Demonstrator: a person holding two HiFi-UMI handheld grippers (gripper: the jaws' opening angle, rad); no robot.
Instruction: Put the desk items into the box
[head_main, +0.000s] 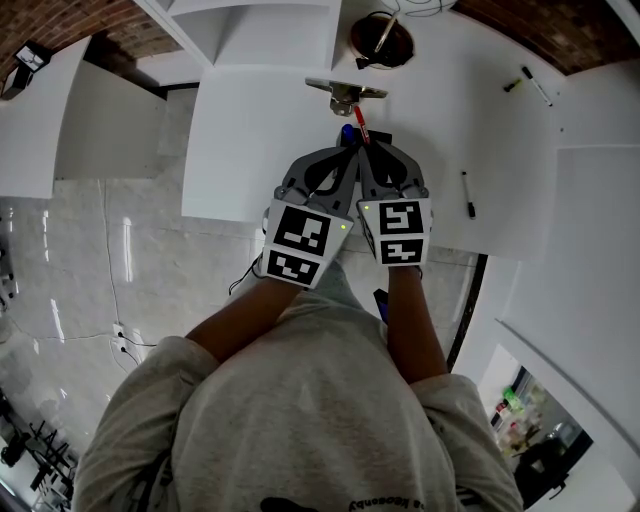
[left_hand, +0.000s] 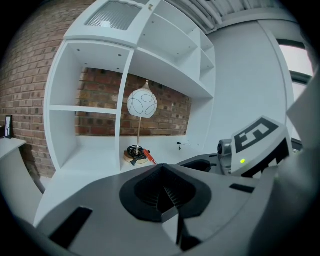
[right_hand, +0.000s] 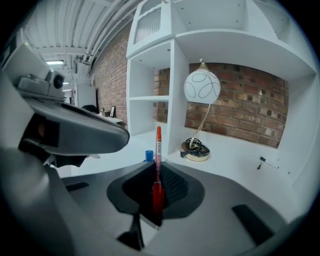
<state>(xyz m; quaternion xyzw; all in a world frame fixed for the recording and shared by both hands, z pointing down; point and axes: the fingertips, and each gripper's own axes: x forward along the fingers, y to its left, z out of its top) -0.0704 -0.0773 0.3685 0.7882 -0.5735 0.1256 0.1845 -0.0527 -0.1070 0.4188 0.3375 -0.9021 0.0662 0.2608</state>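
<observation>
Right gripper (right_hand: 157, 186) is clamped on a red pen (right_hand: 158, 145) pointing toward the lamp (right_hand: 201, 86); left gripper (left_hand: 162, 187) is closed, empty. Carrying step: next I must find the box (unseen).

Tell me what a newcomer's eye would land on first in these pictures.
The red pen stands out most, clamped in the right tool over the white desk, with its end sticking out past the jaws. Next comes the lamp with its round, patterned white shade, standing on the desk before the brick wall. The left tool sits close beside the right one, shut and empty.
</observation>
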